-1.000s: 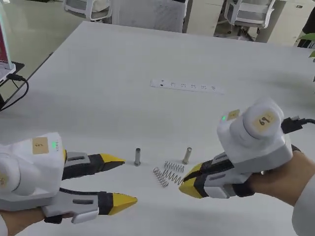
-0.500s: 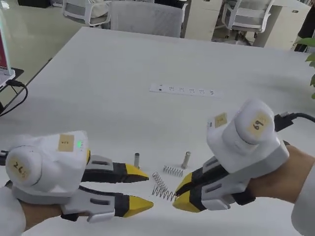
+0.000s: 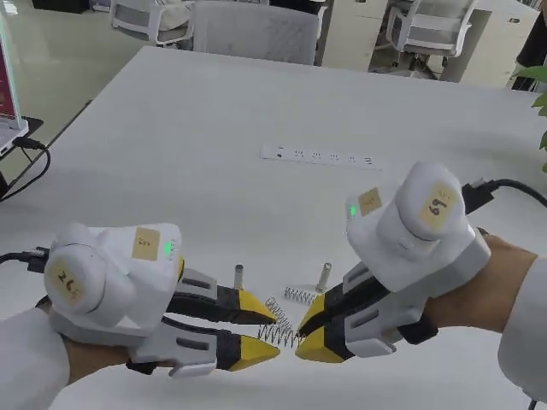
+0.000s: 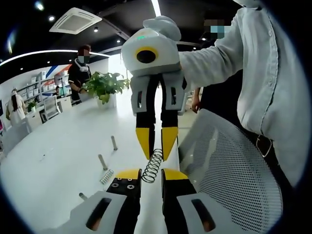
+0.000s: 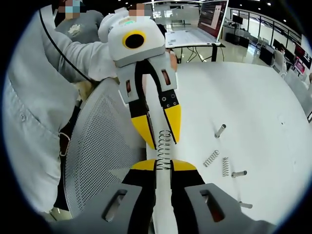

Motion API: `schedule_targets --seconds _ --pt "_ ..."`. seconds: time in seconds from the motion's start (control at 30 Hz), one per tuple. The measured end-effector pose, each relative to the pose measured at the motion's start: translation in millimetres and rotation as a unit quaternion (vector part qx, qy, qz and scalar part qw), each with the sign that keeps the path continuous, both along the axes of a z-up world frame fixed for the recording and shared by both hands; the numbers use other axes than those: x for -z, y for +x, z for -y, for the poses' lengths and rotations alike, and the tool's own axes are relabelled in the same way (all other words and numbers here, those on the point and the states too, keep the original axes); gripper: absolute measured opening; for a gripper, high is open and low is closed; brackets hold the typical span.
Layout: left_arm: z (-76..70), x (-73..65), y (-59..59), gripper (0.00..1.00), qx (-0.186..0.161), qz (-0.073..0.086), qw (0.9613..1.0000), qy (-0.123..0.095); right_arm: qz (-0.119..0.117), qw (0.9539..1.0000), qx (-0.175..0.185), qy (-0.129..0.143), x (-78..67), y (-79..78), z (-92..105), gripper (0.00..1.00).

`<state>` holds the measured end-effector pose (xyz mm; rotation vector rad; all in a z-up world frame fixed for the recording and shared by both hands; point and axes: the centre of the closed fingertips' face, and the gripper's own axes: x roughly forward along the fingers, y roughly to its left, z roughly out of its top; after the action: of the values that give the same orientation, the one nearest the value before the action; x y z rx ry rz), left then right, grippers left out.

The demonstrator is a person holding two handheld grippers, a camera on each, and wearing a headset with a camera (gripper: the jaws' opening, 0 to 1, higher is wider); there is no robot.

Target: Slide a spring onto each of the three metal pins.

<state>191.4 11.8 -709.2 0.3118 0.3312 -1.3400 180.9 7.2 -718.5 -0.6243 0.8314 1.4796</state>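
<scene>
- my right gripper (image 5: 165, 165) is clamped on a spring (image 5: 165, 148).
- my left gripper (image 5: 163, 140) has jaws apart around its other end.
- a pin (image 3: 239, 276) stands nearby.

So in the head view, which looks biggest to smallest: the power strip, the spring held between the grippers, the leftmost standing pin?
Largest: power strip, clearly longest.
Then held spring and leftmost pin: they look about alike, and the spring sits nearer the camera, so I won't rank them.

Gripped spring (image 5: 164, 146) near upright pins (image 3: 239, 275)
</scene>
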Motion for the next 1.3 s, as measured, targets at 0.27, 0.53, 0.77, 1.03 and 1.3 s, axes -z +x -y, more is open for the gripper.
schedule_targets --seconds 0.27,0.53,0.77,1.03,1.3 --pt "0.5 1.9 1.2 0.04 0.009 0.01 0.9999 0.008 0.001 0.9999 -0.017 -0.002 0.3 2.1 0.6 0.08" --pt "1.1 6.1 3.9 0.02 0.026 0.019 0.9995 0.001 0.022 0.9988 -0.038 0.021 3.7 8.0 1.2 0.09" --pt "-1.3 4.5 4.7 0.01 0.022 0.015 0.9996 -0.013 0.005 0.9983 0.007 0.058 6.5 13.5 5.9 0.14" --pt "-3.7 4.0 6.4 0.02 0.009 0.003 0.9995 -0.031 -0.009 0.995 0.037 0.093 6.0 10.2 5.7 0.06" --pt "-3.1 6.6 7.4 0.02 0.0 -0.006 0.9993 -0.036 0.0 0.9964 0.036 0.077 -5.7 14.0 2.8 0.05"
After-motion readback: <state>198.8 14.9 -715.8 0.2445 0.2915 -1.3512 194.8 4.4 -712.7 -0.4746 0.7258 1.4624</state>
